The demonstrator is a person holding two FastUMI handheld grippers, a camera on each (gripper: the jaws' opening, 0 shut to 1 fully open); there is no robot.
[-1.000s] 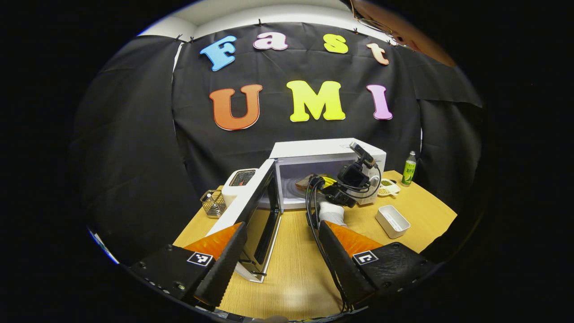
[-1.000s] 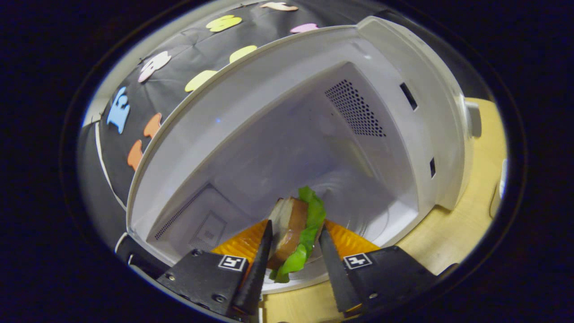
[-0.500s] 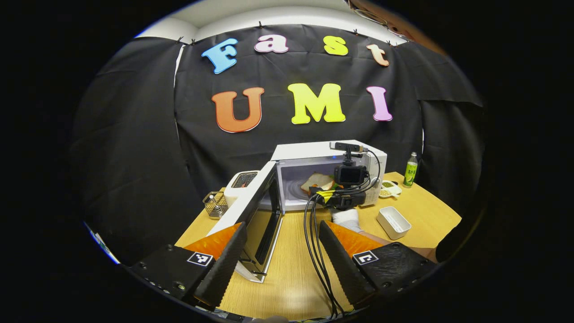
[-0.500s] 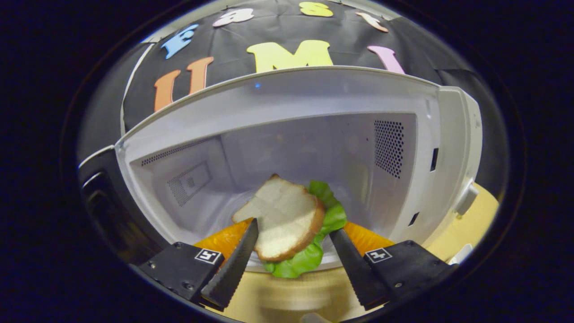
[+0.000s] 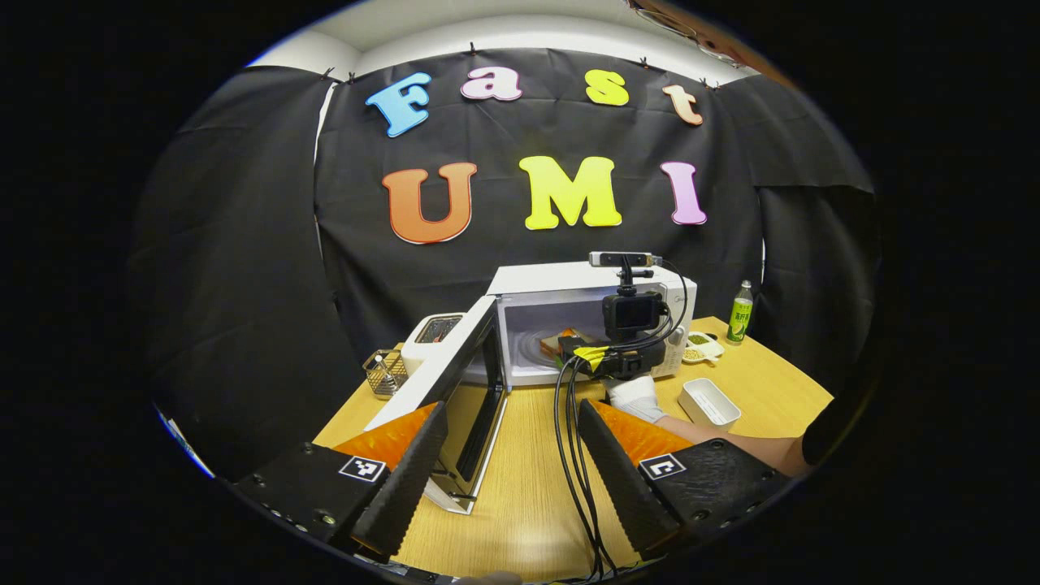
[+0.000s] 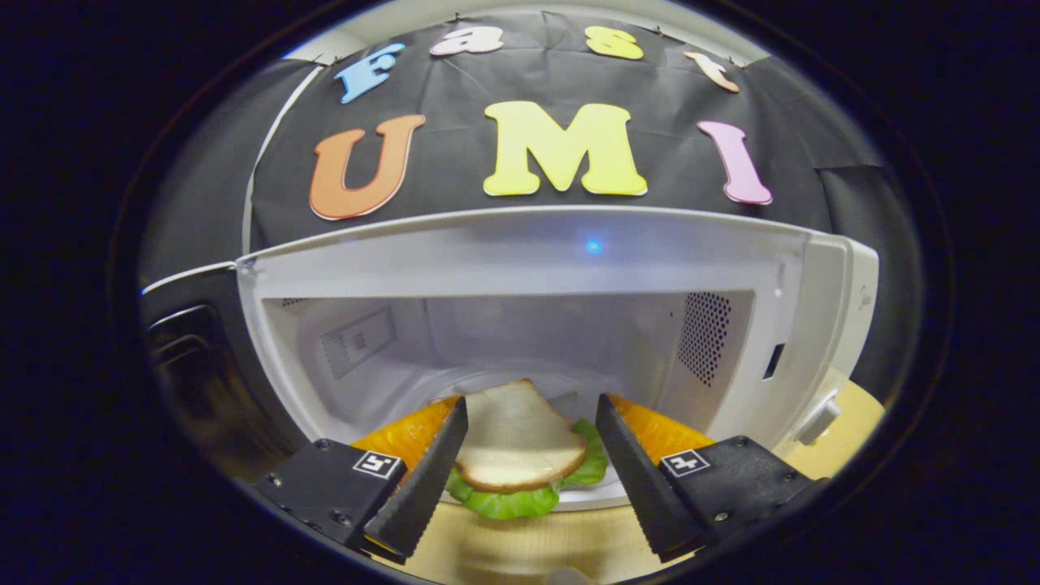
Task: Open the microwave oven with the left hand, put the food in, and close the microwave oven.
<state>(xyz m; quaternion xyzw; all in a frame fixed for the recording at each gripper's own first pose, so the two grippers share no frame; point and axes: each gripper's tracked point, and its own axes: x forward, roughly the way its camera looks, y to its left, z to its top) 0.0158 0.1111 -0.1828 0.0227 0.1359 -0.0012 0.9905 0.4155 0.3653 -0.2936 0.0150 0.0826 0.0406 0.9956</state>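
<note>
Over at nine o'clock in the left gripper view sits a wire basket (image 5: 385,372) with a toaster (image 5: 435,328) just beside it, and next comes the microwave door (image 5: 459,388), swung wide toward us. Down at six o'clock the left gripper (image 5: 507,455) hangs with its jaws spread wide and nothing between them, aimed at the bare table (image 5: 528,487) near the door's free edge. Moving to centre, the microwave oven (image 5: 569,280) gapes open, and in the right gripper view the sandwich (image 6: 516,443) lies flat on the cavity floor at six o'clock, bread up, lettuce frilling over the front lip. The right gripper (image 6: 528,455) brackets it, fingers parted and, as far as I can tell, clear of the bread, so it grips nothing. Further right, at three o'clock in the left gripper view, a white tray (image 5: 708,402), a small dish (image 5: 699,345) and a green bottle (image 5: 740,312) stand by. The danger now, I judge: the sandwich looks close to the sill, so a careless pull-out could snag the lettuce and drag it off, or the closing door could pinch it; the trailing cables (image 5: 573,455) near the door's swing could also foul the close.
</note>
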